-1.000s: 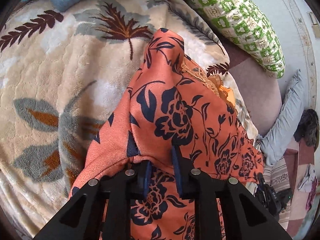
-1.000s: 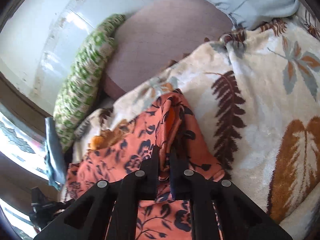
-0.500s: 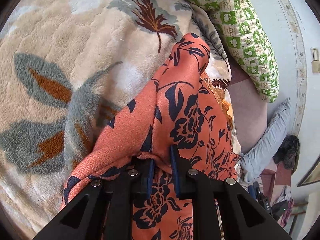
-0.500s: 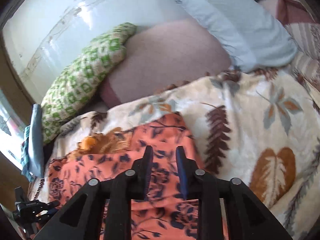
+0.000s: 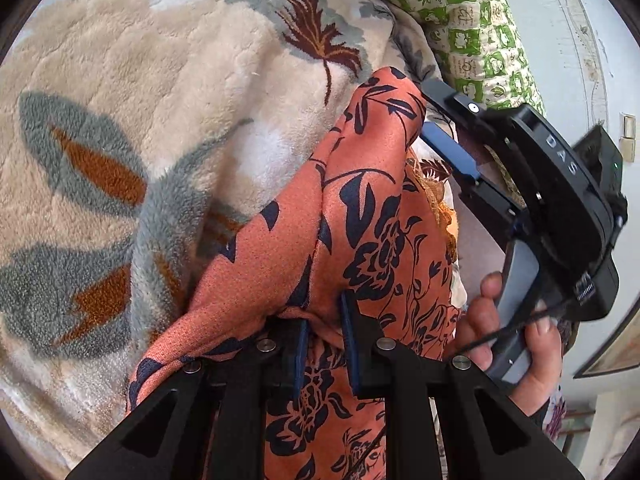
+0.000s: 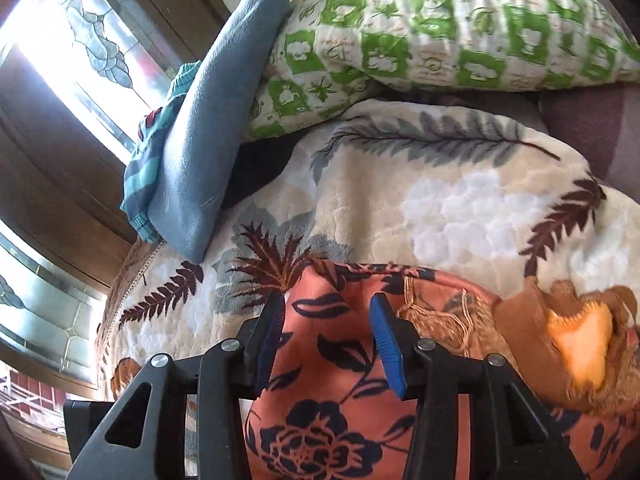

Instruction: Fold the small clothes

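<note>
Opening, right tongs (image 6: 328, 330) have released the garment (image 5: 360, 240) (left grips).

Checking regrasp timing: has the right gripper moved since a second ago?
Yes. The right gripper, jaws just opened off the orange floral garment, swung toward the green checked pillow and blue sweater.

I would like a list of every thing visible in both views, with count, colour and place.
garment: one, orange with dark flowers, on the blanket
blanket: one, cream with leaf print, under the garment
pillow: one, green and white, beyond the blanket
blue cloth: one, against the pillow
window: patterned glass, left in the right view
left tool: shut on the garment
right tool: open over the garment, jaws just opening
hand: one, holding the right tool
</note>
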Motion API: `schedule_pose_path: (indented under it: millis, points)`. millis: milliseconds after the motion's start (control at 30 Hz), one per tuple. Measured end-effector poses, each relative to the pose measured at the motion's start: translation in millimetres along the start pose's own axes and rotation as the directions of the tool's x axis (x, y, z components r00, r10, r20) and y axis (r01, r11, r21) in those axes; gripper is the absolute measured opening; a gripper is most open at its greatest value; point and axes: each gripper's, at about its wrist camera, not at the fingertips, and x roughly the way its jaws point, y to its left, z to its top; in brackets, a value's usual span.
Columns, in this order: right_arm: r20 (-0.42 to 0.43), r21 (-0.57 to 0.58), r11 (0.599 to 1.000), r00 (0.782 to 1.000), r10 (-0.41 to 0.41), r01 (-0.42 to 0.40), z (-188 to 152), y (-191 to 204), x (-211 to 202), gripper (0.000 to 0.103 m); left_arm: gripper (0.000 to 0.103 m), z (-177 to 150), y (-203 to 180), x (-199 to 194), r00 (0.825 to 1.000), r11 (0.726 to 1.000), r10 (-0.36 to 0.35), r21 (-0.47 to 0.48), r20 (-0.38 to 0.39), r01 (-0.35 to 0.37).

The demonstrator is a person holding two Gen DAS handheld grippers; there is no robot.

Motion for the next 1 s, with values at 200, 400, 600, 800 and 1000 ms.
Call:
schedule_pose_path:
  millis: [200, 400, 600, 800, 1000]
  points:
    - [0.007, -0.224, 0.968, 0.993, 0.114, -0.109, 7.0, 42.9, -3.4, 0.005, 0.015, -3.1, -4.6, -16.6, 0.991, 0.997, 0.076, 0.011, 0.108, -0.077]
    - [-0.063, -0.146, 0.984, 0.992, -0.112, 0.102, 4.1, 18.0, 45.6, 0.015, 0.015, -1.6, -8.9, -12.4, 0.975, 0.985, 0.161, 0.04, 0.156, -0.169]
    - [0.107, 0.07, 0.997, 0.994, -0.023, 0.016, -19.6, -29.4, -40.4, 0.025, 0.015, -18.0, -34.9, -29.7, 0.974, 0.983, 0.132, 0.101, 0.183, -0.152]
    - [0.22, 0.354, 0.911, 0.928, -0.302, 0.212, -104.4, -152.5, -193.0, 0.035, 0.02, -54.6, -87.0, -62.4, 0.947, 0.926, 0.074, 0.332, 0.313, -0.182]
    - [0.106, 0.568, 0.771, 0.902, -0.418, 0.29, -193.8, -246.1, -235.8, 0.039, 0.025, -36.9, -68.1, -51.1, 0.917, 0.923, 0.178, 0.263, 0.356, -0.281]
